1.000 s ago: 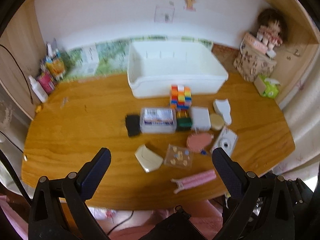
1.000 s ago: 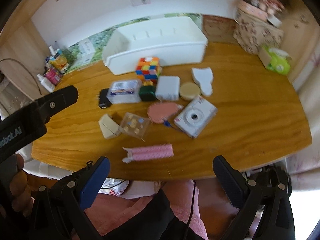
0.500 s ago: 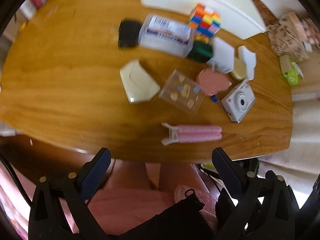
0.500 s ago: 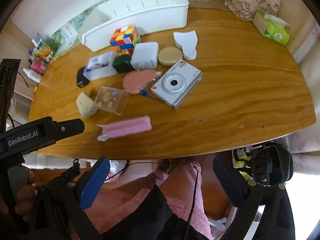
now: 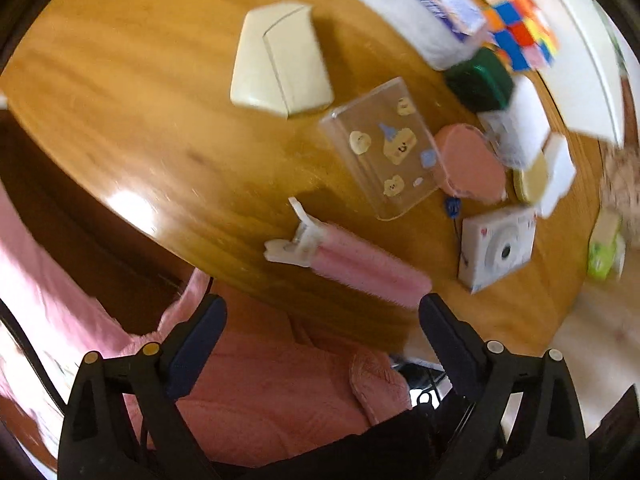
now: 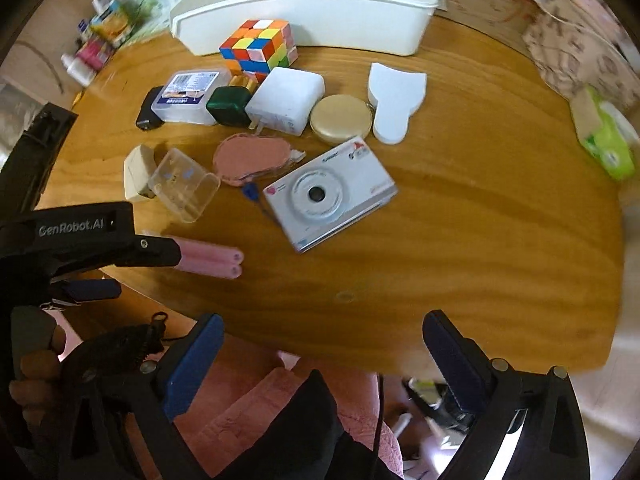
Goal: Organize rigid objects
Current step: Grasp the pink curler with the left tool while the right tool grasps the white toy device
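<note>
I have the left tongs (image 5: 320,316) pointing steeply down over the near edge of the bench (image 5: 120,120); their jaws are spread wide but closing a little, with nothing between them. Just ahead of them lies the pink hair clip (image 5: 360,260), close to the bench edge, with the clear sticker case (image 5: 380,148) and the cream box (image 5: 280,64) beyond it. My right tongs (image 6: 320,340) are also spread and empty, hanging over the bench edge and my pink clothing (image 6: 248,400). From that side I see the white camera (image 6: 328,196) lying flat, the pink oval case (image 6: 252,156) beside it, and the cube (image 6: 260,44) near the white bin (image 6: 304,12) at the back. The left rig's black body covers the clip's near end there.
</note>
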Demonstrator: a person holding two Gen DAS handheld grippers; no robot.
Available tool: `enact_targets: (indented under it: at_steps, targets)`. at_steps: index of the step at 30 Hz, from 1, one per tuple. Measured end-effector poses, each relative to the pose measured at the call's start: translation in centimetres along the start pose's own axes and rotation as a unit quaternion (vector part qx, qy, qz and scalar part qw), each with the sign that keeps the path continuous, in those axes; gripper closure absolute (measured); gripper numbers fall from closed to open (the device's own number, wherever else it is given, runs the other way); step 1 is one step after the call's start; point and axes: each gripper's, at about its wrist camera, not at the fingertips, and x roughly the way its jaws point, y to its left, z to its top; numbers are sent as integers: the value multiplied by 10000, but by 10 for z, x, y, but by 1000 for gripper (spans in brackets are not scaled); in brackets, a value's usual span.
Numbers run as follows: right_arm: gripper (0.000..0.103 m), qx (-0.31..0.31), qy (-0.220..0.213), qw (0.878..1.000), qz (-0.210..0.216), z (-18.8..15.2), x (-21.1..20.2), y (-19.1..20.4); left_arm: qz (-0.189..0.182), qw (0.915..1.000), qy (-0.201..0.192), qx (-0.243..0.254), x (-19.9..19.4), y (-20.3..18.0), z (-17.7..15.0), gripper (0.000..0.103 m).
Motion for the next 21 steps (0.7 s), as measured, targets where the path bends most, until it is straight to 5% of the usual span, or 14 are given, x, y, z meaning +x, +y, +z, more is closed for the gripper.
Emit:
enact_targets:
  at_steps: [8, 21]
  targets:
    - [3, -1075, 269, 9933, 318, 35, 16, -14, -432, 9912, -91, -1250, -6, -6, -7, 9]
    - [2, -1988, 435, 9780, 466, 81, 48, -7, -734, 9754, -642, -1975, -20, -10, 4, 17]
